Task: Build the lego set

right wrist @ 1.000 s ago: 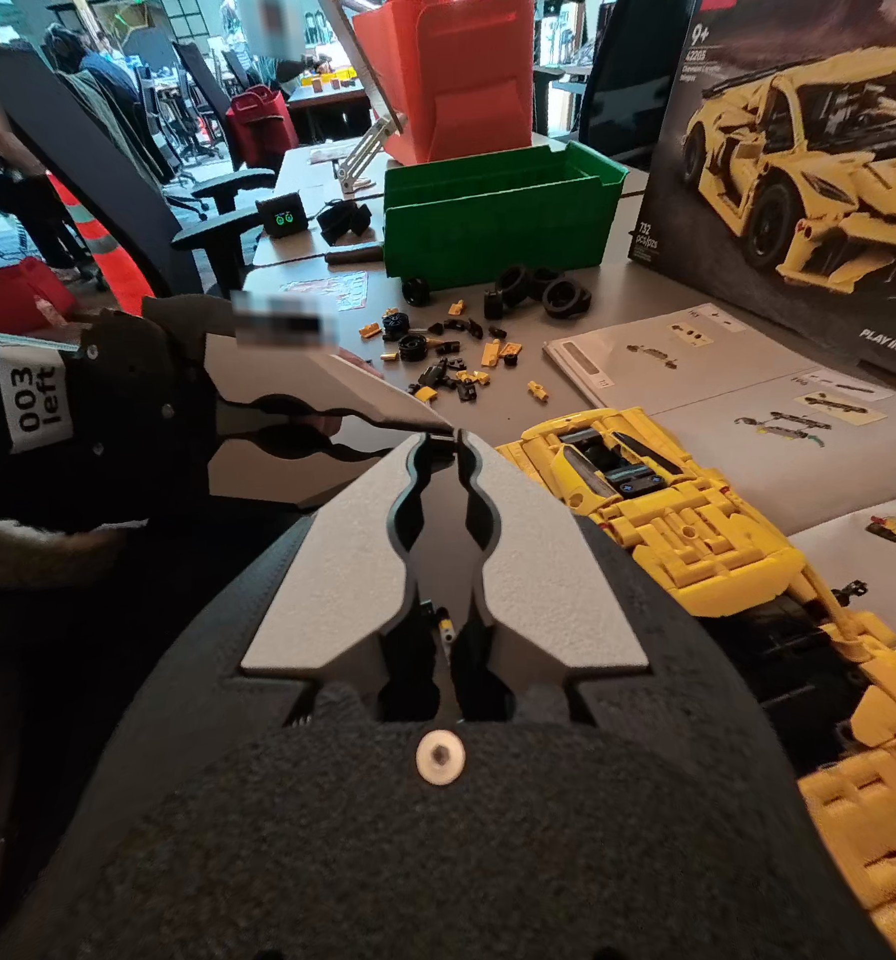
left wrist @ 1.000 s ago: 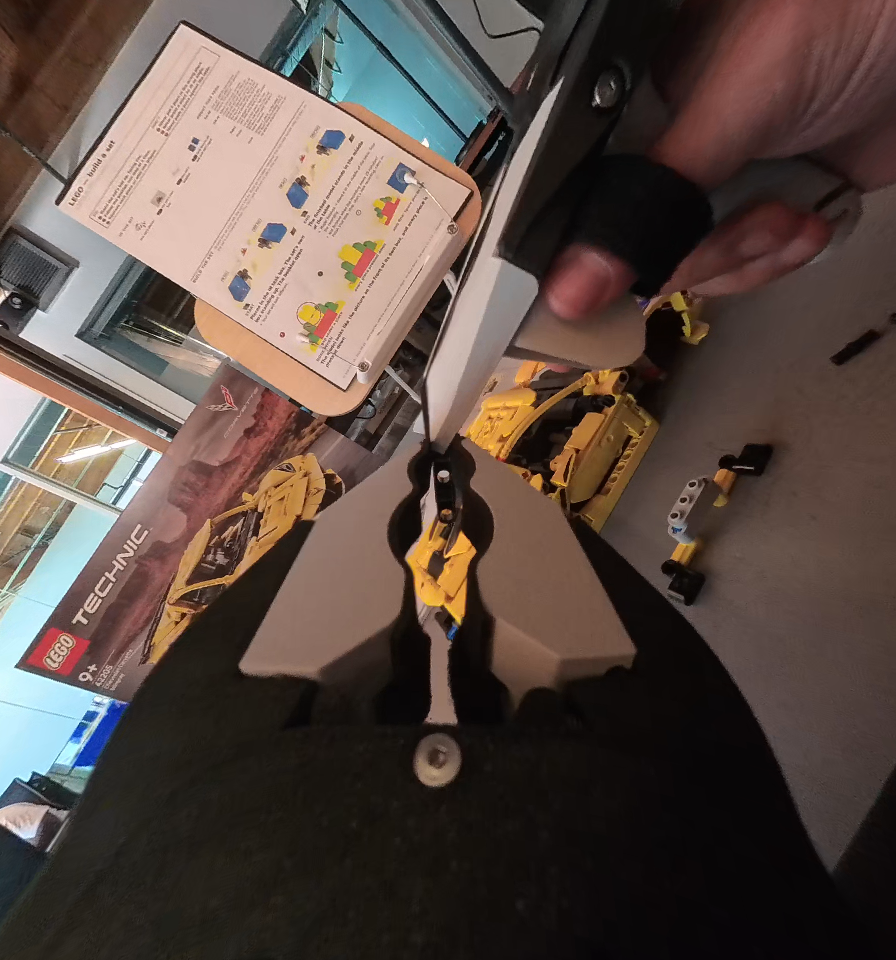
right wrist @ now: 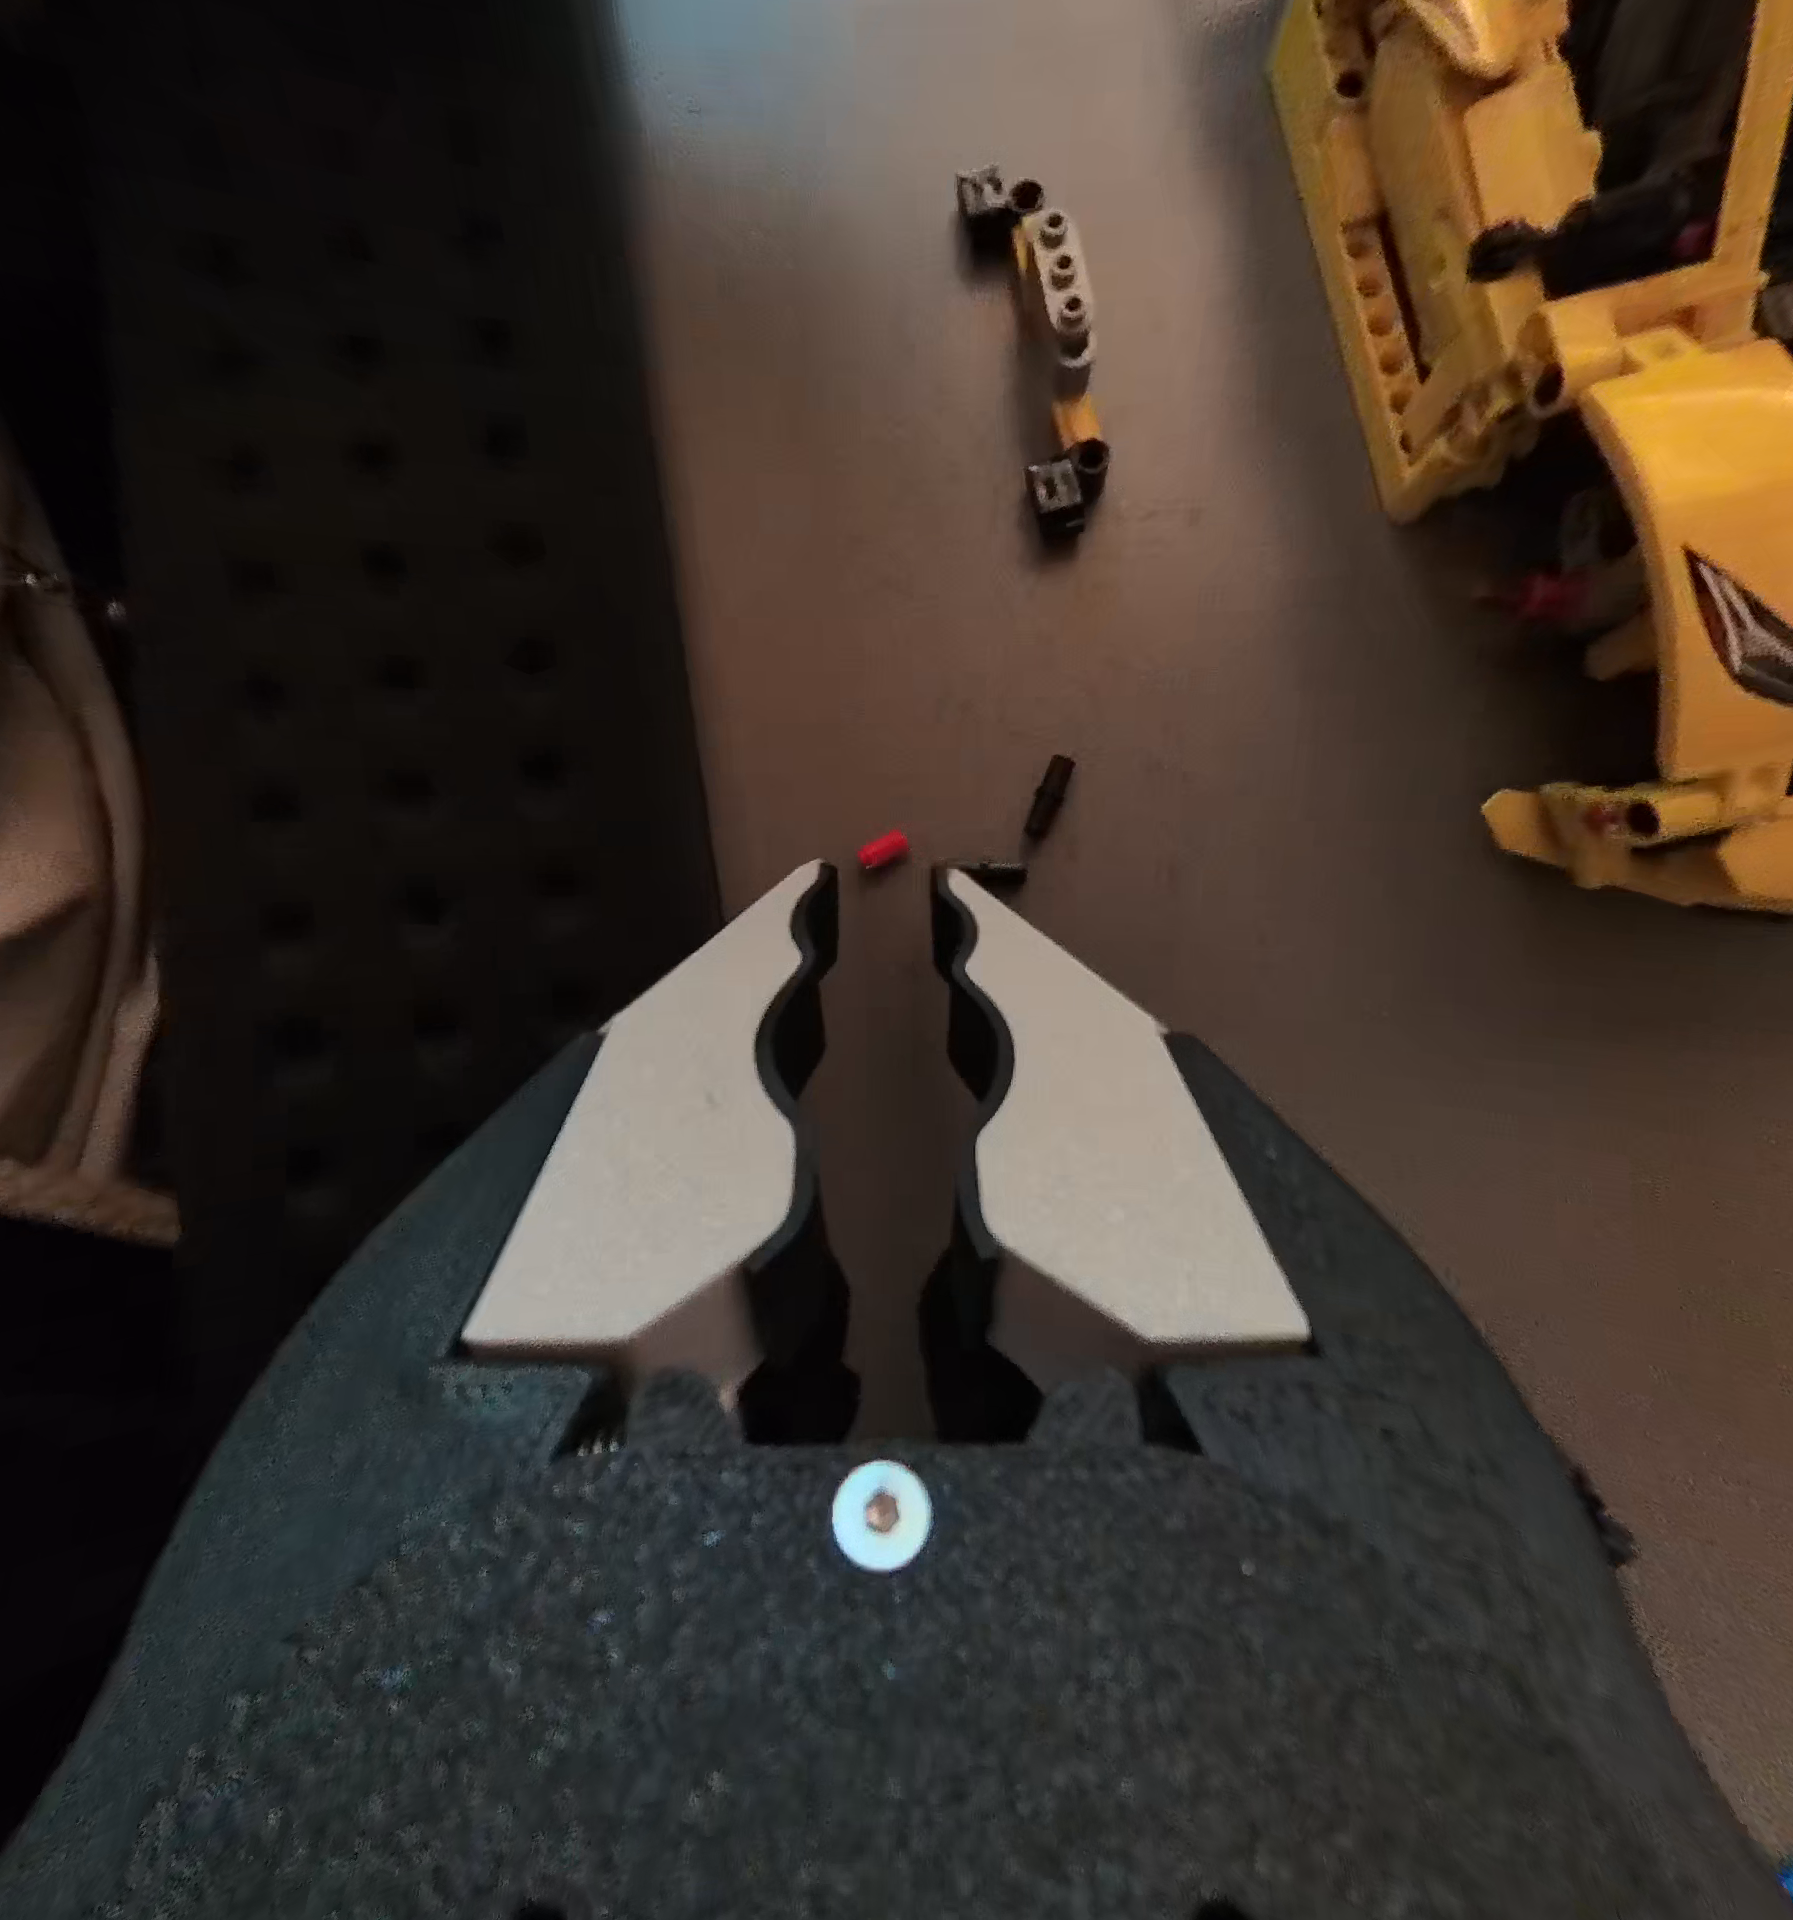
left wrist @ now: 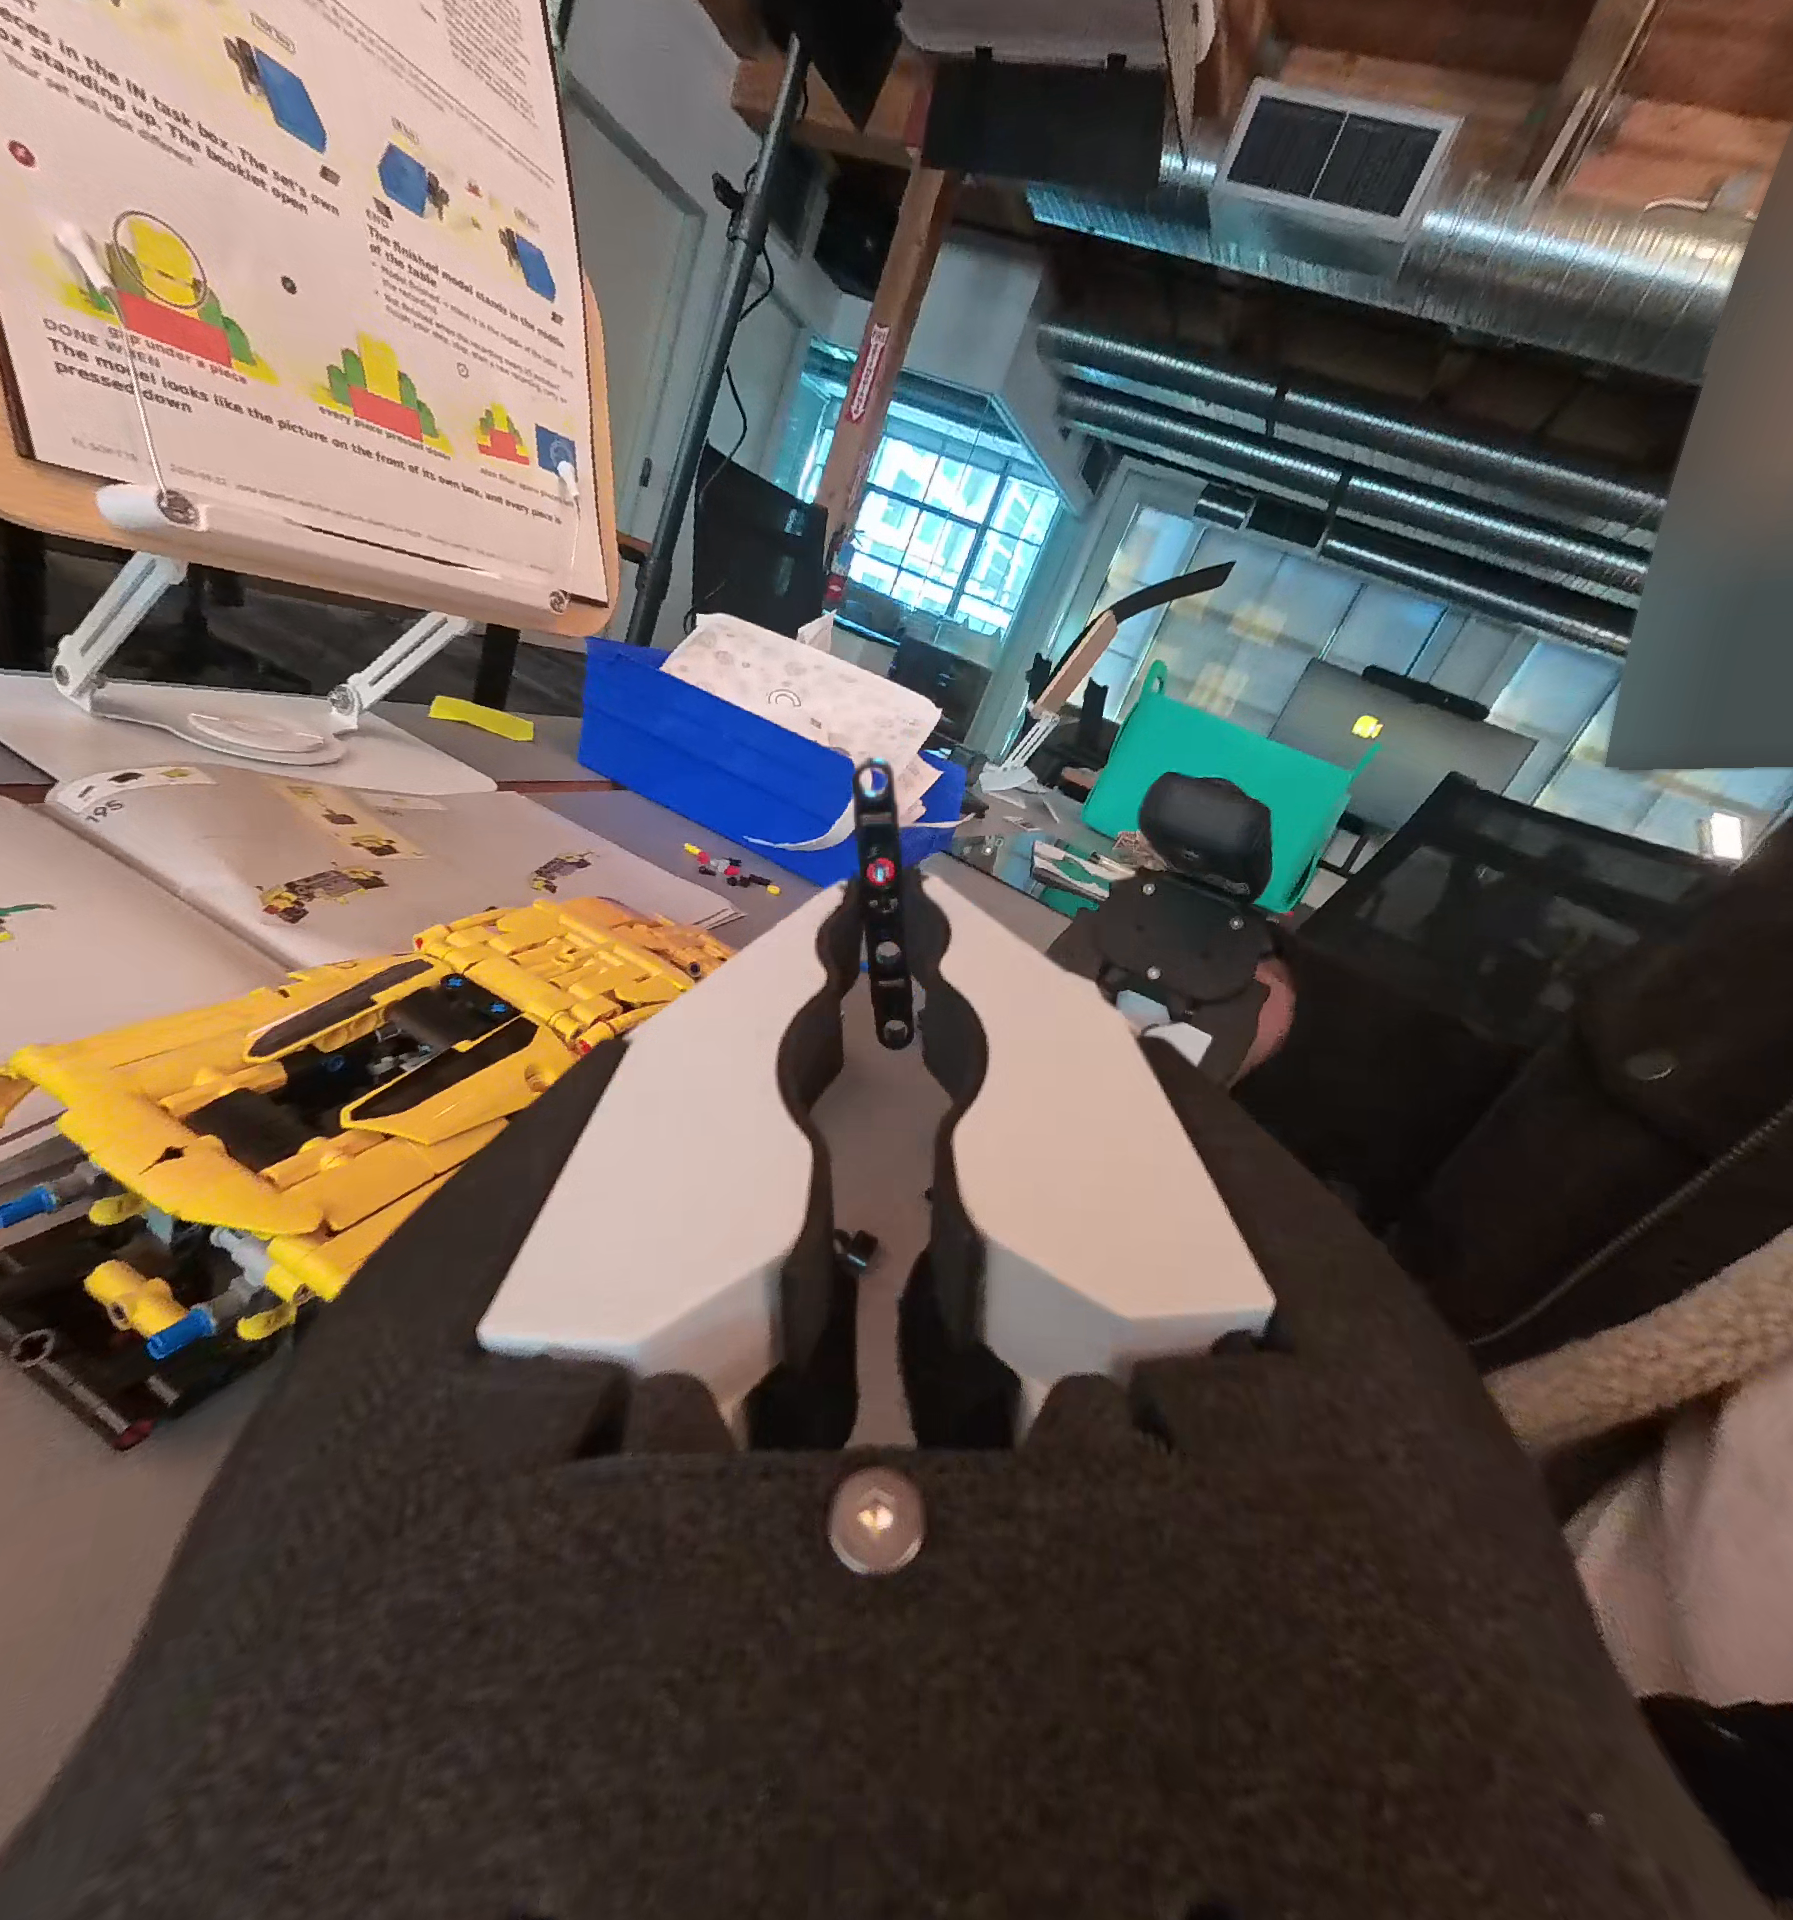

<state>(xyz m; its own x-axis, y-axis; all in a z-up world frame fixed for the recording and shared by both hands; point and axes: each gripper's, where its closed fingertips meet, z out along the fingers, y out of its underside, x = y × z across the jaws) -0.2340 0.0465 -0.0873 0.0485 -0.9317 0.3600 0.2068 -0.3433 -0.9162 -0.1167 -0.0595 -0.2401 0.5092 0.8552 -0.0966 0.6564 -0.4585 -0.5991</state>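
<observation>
My left gripper point(left wrist: 884, 894) is shut on a thin black beam point(left wrist: 876, 816) with a red pin in one hole; the beam stands up past the fingertips. The part-built yellow car point(left wrist: 352, 1060) lies on the table to its left and also shows in the right wrist view point(right wrist: 1619, 436). My right gripper point(right wrist: 881, 883) is open and empty, pointing down at the grey table point(right wrist: 1287, 1039). A small red pin point(right wrist: 884, 847) lies just beyond its fingertips. Two black pins point(right wrist: 1048, 795) lie beside the right fingertip. A small grey, yellow and black sub-assembly point(right wrist: 1063, 343) lies farther out.
An open instruction booklet point(left wrist: 196, 894) lies under the car. A blue bin point(left wrist: 726, 758) with paper stands behind it, and a sheet on a stand point(left wrist: 279, 312) at the back left. A dark perforated surface point(right wrist: 404, 623) borders the table's left edge. About 20 cm separates my left fingertips from my right.
The right gripper has left the left gripper, dropped over the table and opened above the red pin. The left gripper has swung round to level, still shut on its piece.
</observation>
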